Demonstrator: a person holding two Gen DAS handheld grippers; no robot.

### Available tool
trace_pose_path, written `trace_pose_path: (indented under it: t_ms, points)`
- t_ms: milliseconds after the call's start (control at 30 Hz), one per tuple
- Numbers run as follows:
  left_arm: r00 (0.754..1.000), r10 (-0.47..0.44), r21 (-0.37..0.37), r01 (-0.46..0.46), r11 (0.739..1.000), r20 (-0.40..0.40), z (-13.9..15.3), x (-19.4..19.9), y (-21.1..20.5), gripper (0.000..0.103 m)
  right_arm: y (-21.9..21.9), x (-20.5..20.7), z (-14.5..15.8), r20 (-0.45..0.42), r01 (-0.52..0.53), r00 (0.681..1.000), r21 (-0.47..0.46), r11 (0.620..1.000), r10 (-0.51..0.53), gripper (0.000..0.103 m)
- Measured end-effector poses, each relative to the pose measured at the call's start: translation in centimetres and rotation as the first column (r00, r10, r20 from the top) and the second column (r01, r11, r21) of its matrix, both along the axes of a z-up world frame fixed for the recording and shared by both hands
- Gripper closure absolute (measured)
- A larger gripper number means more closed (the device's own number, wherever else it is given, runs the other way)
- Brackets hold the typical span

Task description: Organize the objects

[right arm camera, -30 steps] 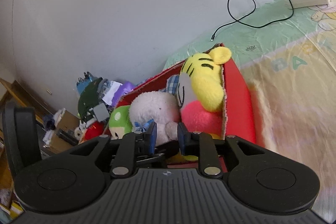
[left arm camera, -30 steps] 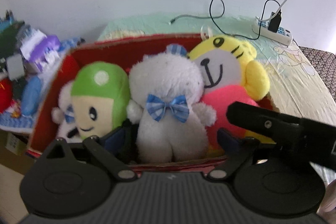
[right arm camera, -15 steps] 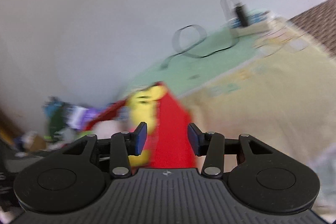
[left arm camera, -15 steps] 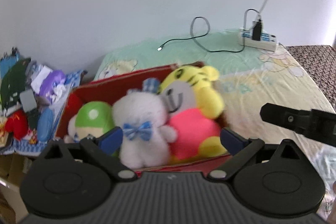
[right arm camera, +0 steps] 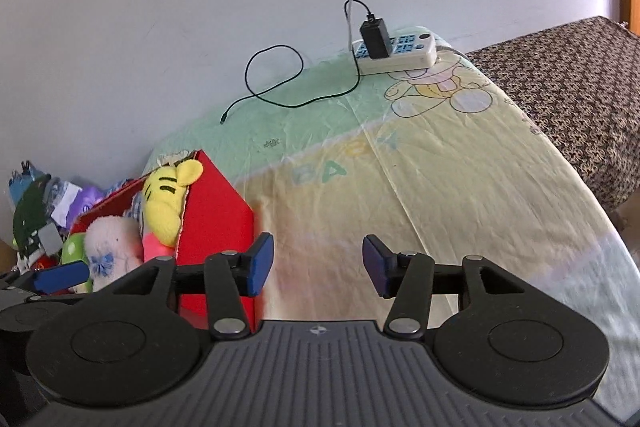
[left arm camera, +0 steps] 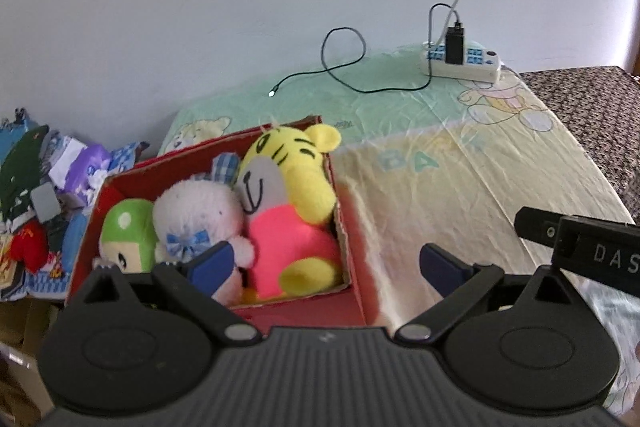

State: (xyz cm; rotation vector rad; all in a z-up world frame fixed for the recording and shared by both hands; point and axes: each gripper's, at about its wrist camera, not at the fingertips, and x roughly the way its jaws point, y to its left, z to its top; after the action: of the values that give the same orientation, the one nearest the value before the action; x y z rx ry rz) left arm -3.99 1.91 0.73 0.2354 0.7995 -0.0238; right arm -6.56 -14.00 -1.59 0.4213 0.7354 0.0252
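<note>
A red cardboard box (left arm camera: 356, 291) (right arm camera: 216, 211) sits at the left end of the bed and holds three plush toys. They are a yellow tiger in pink (left arm camera: 292, 203) (right arm camera: 164, 203), a white bear with a blue bow (left arm camera: 200, 219) (right arm camera: 108, 247), and a green-capped doll (left arm camera: 128, 239). My left gripper (left arm camera: 324, 263) hangs wide open, back from the box's near right corner, with nothing between its fingers. My right gripper (right arm camera: 316, 263) is over the bedsheet to the right of the box; its jaws are opening and nothing is between them.
A pastel bedsheet (right arm camera: 420, 187) with cartoon prints covers the bed. A white power strip (left arm camera: 460, 61) (right arm camera: 396, 51) with a black charger and looping cable (right arm camera: 280, 87) lies by the far wall. Clutter (left arm camera: 36, 195) is piled left of the box. A brown patterned cover (right arm camera: 568, 87) lies at right.
Both grippers have drawn back from the box, so the toys look smaller. The right gripper has swung right, off the tiger toy and over the sheet, and its jaws have widened.
</note>
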Motion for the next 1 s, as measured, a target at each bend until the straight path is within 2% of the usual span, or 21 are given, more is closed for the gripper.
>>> trace_pose_path:
  t_ms: [267,467,567,633,900,1000]
  points:
    - [0.990,0.138,0.007,-0.138,0.990,0.006,-0.1,-0.5,2.6,0.003,2.5,1.7,0.0,-0.019,-0.085,0.996,-0.050,0.995,0.084,0.046]
    - [0.983,0.186,-0.002,-0.186,0.983,0.003,0.3,-0.4,5.7,0.003,5.0,2.3,0.7,-0.014,-0.126,0.992,-0.064,0.990,0.125,0.045]
    - [0.986,0.166,0.000,-0.166,0.986,-0.002,0.4,-0.2,6.8,0.003,6.1,2.4,1.0,-0.012,-0.100,0.995,-0.091,0.991,0.099,0.042]
    - [0.991,0.131,-0.013,-0.131,0.991,-0.007,0.6,-0.2,7.4,0.003,6.4,2.3,1.1,-0.019,-0.066,0.998,-0.103,0.993,0.064,0.034]
    - [1.000,-0.020,-0.026,0.019,0.999,-0.020,0.4,0.4,7.3,0.003,5.7,1.1,0.5,-0.056,0.097,0.993,-0.102,0.990,-0.103,0.034]
    - [0.998,-0.056,-0.028,0.055,0.998,-0.022,0.3,0.6,7.2,0.003,5.6,0.1,0.3,-0.051,0.156,0.985,-0.115,0.981,-0.163,0.028]
